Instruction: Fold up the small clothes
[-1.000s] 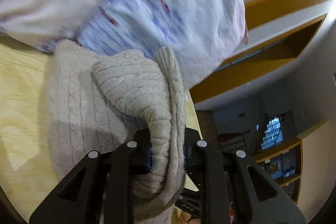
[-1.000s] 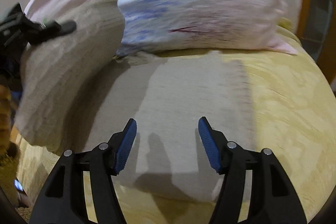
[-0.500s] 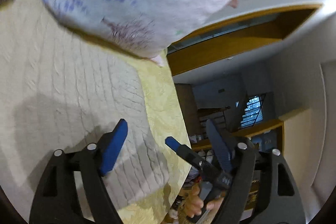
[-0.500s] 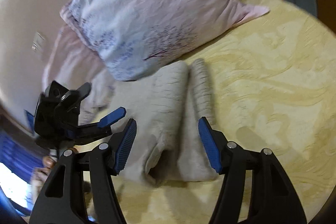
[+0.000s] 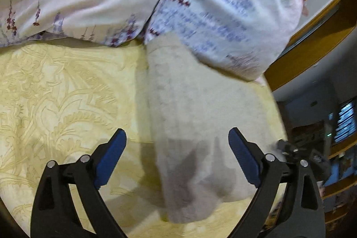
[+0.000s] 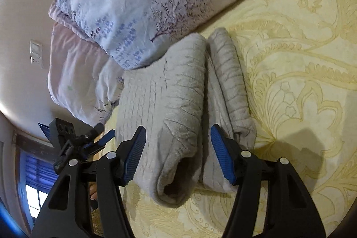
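A yellow patterned bedspread (image 6: 301,64) covers the bed you are working on, with a floral pillow (image 6: 142,3) propped at its far side against a pale wall. A second, pinker pillow (image 6: 73,64) lies behind and to the left of it in your right wrist view.

The sweater (image 6: 176,104), a beige cable knit, lies folded on the bedspread in front of the floral pillow. Its far end touches or tucks slightly under the pillow's lower edge. In the right wrist view it shows as two long rolls side by side: a broad one on the left and a narrow one on the right, with the open fold end facing you.

Your left gripper (image 5: 177,157) has just been opening its jaws and now holds them spread wide, released, above the near end of the sweater (image 5: 200,117). The cloth lies between and below the blue pads without being pinched. That view is blurred.

Your right gripper (image 6: 177,153) stands with jaws parted, hovering over the sweater's near end. The broad roll sits between the pads, and neither pad presses on it.

The left gripper (image 6: 73,144) also shows at the left edge of the right wrist view, off the bed's side.
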The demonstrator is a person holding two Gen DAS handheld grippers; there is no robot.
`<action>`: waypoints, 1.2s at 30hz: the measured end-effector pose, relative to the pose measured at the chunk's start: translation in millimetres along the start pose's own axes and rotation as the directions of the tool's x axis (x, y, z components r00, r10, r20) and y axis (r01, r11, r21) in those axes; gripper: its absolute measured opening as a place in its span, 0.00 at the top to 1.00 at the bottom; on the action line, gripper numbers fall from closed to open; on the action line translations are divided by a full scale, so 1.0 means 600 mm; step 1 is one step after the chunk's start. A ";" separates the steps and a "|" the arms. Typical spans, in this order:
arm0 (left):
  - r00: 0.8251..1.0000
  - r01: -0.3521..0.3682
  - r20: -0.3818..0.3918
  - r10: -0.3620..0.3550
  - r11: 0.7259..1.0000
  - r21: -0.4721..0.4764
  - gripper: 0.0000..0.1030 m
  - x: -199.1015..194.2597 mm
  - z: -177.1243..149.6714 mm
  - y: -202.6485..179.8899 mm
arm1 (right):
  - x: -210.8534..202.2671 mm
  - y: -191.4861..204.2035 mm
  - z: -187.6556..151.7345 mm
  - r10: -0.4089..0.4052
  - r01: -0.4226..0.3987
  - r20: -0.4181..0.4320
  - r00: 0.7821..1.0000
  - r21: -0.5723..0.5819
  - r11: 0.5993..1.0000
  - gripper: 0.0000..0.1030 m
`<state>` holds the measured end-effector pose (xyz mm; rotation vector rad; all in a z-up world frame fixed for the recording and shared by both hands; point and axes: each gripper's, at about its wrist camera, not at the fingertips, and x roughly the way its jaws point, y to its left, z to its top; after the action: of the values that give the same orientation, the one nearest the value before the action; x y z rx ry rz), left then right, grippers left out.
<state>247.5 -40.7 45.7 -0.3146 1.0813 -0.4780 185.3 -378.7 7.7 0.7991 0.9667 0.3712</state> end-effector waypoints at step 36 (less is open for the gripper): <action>0.989 -0.144 -0.014 0.150 0.968 0.204 0.06 0.057 -0.043 -0.090 | 0.019 -0.038 0.054 -0.127 0.126 0.139 0.982 0.017 0.992 0.89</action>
<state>225.6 -105.1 33.4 -0.0475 1.0664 -0.4563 217.1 -400.9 -5.4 0.7569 0.8832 0.1982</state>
